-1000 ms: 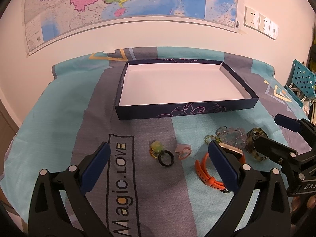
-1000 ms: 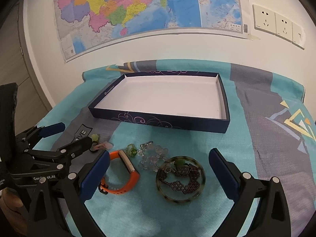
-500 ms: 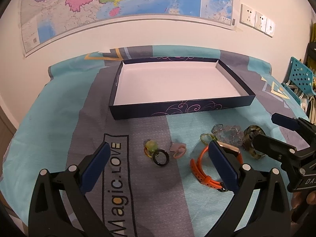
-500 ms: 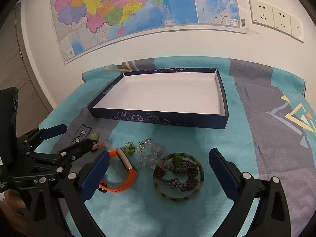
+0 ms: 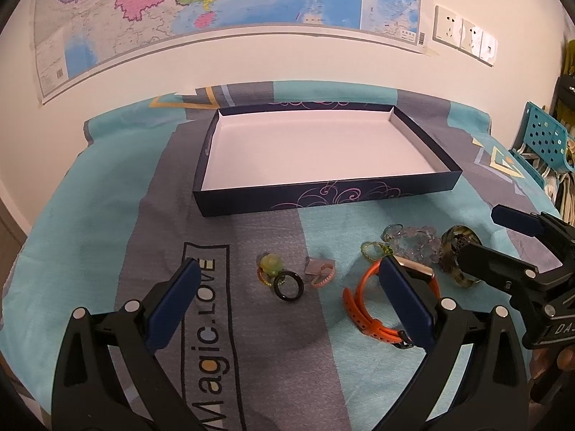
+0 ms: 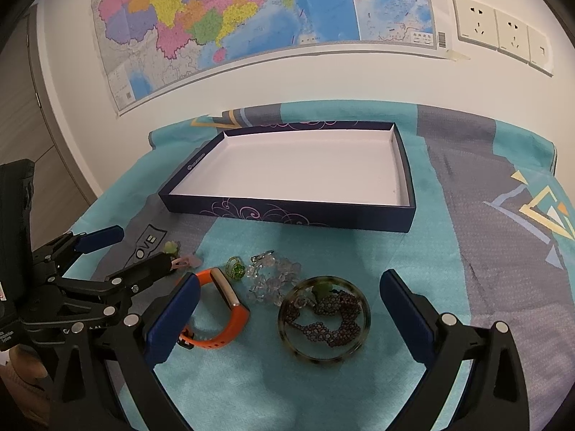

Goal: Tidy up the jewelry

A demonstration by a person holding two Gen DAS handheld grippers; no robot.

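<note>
Jewelry lies scattered on the tablecloth before my left gripper, whose fingers are spread wide and hold nothing: a black ring touching a green one, a pink ring beside them, an orange watch band partly behind my right-side finger. The navy box sits beyond, long axis left-right, bare cloth between.

From my right gripper, also spread and holding nothing, a tortoiseshell bangle rings a bead bracelet; clear crystals touch its rim. My left gripper crowds the left edge.

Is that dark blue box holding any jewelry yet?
Empty. The box shows only its bare white floor in both views; the orange watch lies outside on the cloth.
</note>
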